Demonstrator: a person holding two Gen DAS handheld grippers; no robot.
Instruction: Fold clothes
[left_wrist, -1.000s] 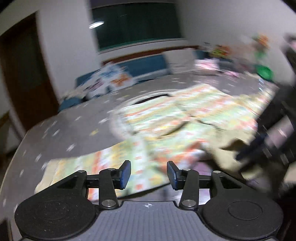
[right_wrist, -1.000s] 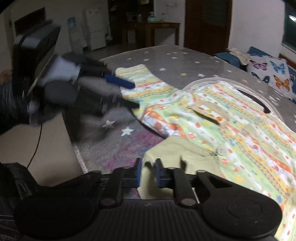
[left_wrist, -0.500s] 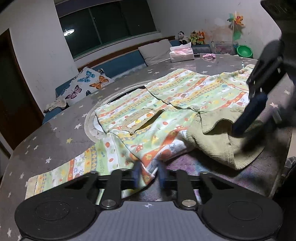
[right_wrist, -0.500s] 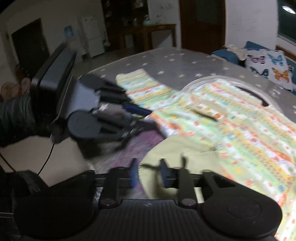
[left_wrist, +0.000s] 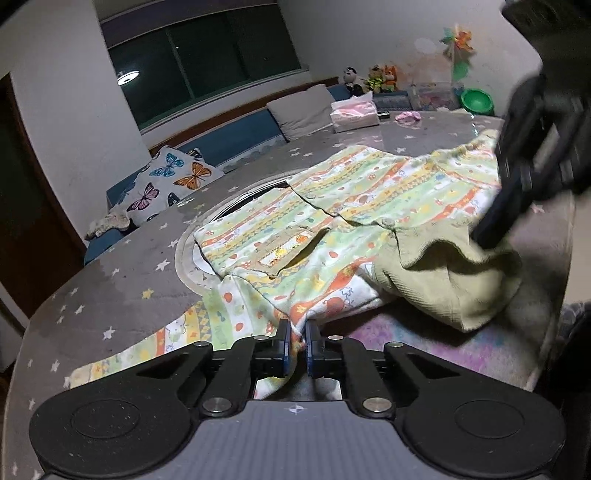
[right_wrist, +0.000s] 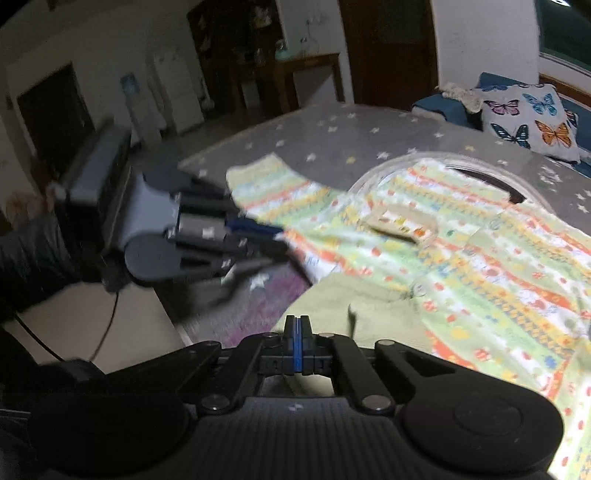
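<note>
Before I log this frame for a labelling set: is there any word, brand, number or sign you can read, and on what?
None can be read.
Patterned garment: printed pictures only; its chest patch shows a small design, too blurred for letters.
Tissue box: any print too small to make out.
Butterfly cushion: butterflies, no text.
</note>
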